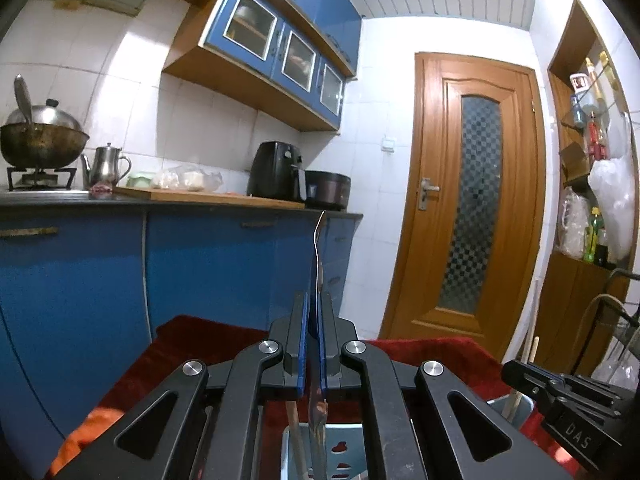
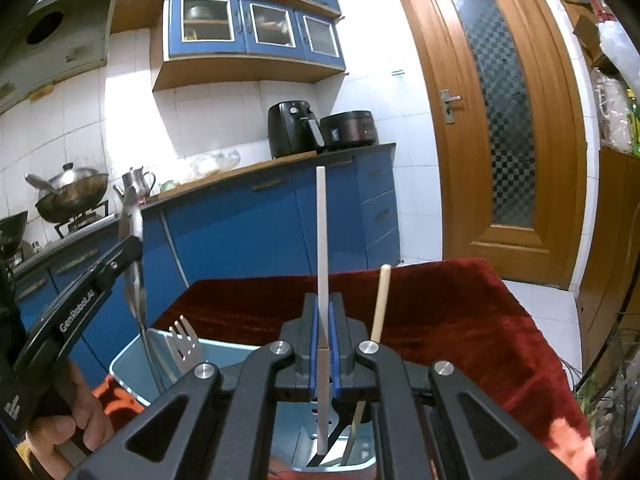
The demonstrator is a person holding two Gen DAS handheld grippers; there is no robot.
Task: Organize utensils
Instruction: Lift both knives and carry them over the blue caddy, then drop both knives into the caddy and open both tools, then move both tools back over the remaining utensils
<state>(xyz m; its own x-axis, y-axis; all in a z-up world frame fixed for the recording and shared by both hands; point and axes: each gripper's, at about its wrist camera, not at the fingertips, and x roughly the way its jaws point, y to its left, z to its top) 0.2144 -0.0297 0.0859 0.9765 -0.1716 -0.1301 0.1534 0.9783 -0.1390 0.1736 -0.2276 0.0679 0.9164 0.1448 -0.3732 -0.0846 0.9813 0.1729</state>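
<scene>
Kitchen scene, seen from both wrist cameras. The left gripper (image 1: 313,320) was closed narrowly on a metal utensil (image 1: 319,256), whose thin curved handle rose upright above the blue pads while its lower end hung down over a pale blue holder (image 1: 344,454). In the right wrist view the same utensil (image 2: 134,248) stood over a pale blue bin (image 2: 132,364), gripped by the left gripper (image 2: 130,252), with the person's hand (image 2: 76,412) around the handle of the tool. A fork (image 2: 183,344) stood tines up in that bin, just beside the hanging utensil.

The right gripper (image 2: 323,316) was pinched shut on a white chopstick (image 2: 322,248), held upright, its lower end reaching down into a compartment below the jaws. A wooden chopstick (image 2: 380,304) leaned in the holder just to the right of the gripper, apart from the white one.

The holder rested on a table covered by a red cloth (image 2: 440,312). Behind stood blue cabinets (image 1: 80,280), a counter with a black air fryer (image 2: 292,128), and a wooden door (image 1: 476,200).
</scene>
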